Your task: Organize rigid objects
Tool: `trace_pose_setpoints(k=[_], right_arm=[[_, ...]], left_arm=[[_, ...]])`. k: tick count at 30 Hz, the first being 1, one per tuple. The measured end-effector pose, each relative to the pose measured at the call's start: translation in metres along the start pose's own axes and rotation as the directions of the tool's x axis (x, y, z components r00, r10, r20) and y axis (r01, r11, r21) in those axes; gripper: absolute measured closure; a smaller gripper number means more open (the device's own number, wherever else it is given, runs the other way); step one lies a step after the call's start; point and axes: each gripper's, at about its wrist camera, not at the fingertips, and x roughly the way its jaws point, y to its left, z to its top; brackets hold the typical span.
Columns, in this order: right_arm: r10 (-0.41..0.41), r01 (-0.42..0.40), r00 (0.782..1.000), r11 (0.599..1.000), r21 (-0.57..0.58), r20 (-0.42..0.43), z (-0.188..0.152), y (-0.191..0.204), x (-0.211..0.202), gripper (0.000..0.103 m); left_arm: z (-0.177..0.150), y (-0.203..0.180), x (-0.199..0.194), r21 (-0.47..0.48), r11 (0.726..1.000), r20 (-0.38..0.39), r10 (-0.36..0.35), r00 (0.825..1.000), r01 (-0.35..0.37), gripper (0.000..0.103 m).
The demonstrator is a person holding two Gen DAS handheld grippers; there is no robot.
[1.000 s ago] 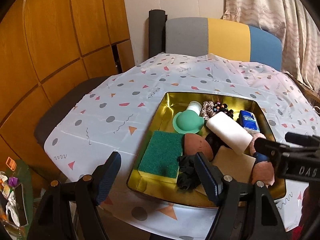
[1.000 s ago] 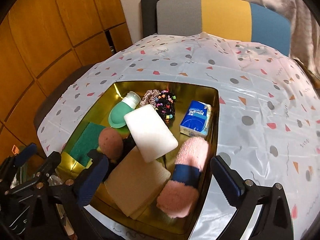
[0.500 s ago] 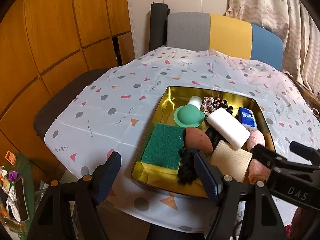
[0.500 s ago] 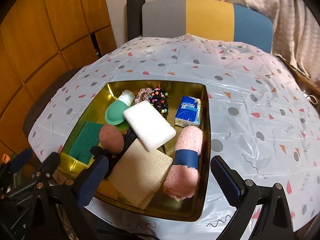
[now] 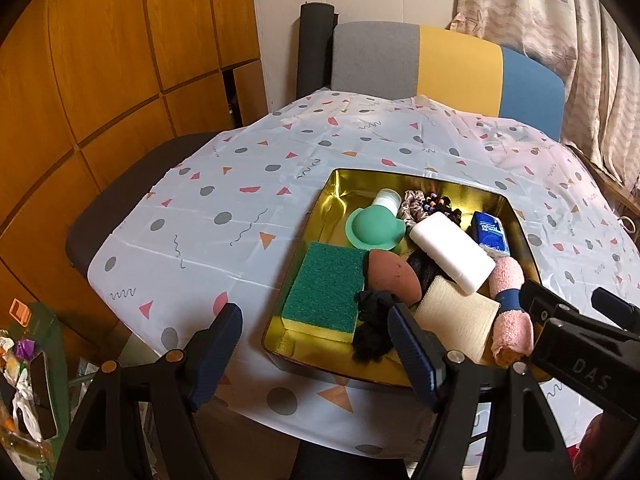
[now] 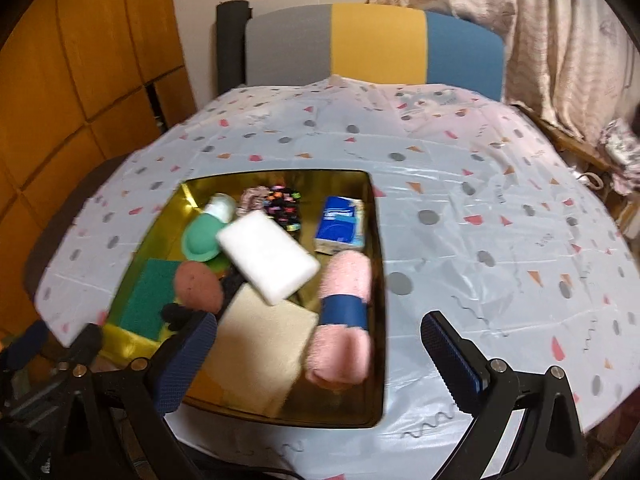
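Note:
A gold tray point(image 5: 352, 184) point(image 6: 376, 216) sits on the table, full of items. In it lie a green and yellow sponge point(image 5: 326, 286), a white block point(image 5: 452, 252) point(image 6: 266, 254), a green bottle with a white cap point(image 5: 374, 228) point(image 6: 204, 232), a brown oval point(image 5: 390, 276), a blue tissue pack point(image 5: 490, 232) point(image 6: 340, 226), a rolled pink towel with a blue band point(image 5: 510, 304) point(image 6: 344, 316), a beige cloth point(image 6: 260, 344) and hair ties point(image 6: 284, 206). My left gripper point(image 5: 316, 350) is open above the tray's near left corner. My right gripper point(image 6: 320, 356) is open above its near right side. Both are empty.
The table wears a white cloth with coloured shapes point(image 5: 224, 216) point(image 6: 500, 240). A grey, yellow and blue chair point(image 5: 440, 64) stands behind it. Wooden cabinets point(image 5: 100, 60) line the left, a curtain point(image 6: 540, 32) the right. Clutter point(image 5: 24, 380) lies low at the left.
Both grippers have pulled back and risen from the tray, so it looks smaller and more table shows. Both stay open and empty. The tray's items have not moved.

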Motion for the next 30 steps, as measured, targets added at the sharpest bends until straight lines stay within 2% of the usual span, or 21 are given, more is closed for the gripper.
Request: trace_pose_setpoints(k=[3,15,30], right_arm=[[-0.028,0.028,0.999,1.0,-0.014,-0.017,-0.0016,-0.0013,0.0034,0.0],[-0.023,0.022,0.999,1.0,-0.011,-0.025,-0.0053,0.0006,0.0038,0.0],[-0.02,0.02,0.999,1.0,-0.004,-0.033,-0.0065,0.0009,0.0051,0.0]], left_arm=[[0.0013,0.0027,-0.0006,-0.011,1.0,0.003,0.001,1.0,-0.001,0.027],[0.0004,0.0046,0.0042,-0.009,1.0,-0.008,0.025,1.0,-0.026,0.027],[-0.0011,0.0032,0.0083,-0.002,1.0,-0.027,0.019,0.999,-0.019,0.027]])
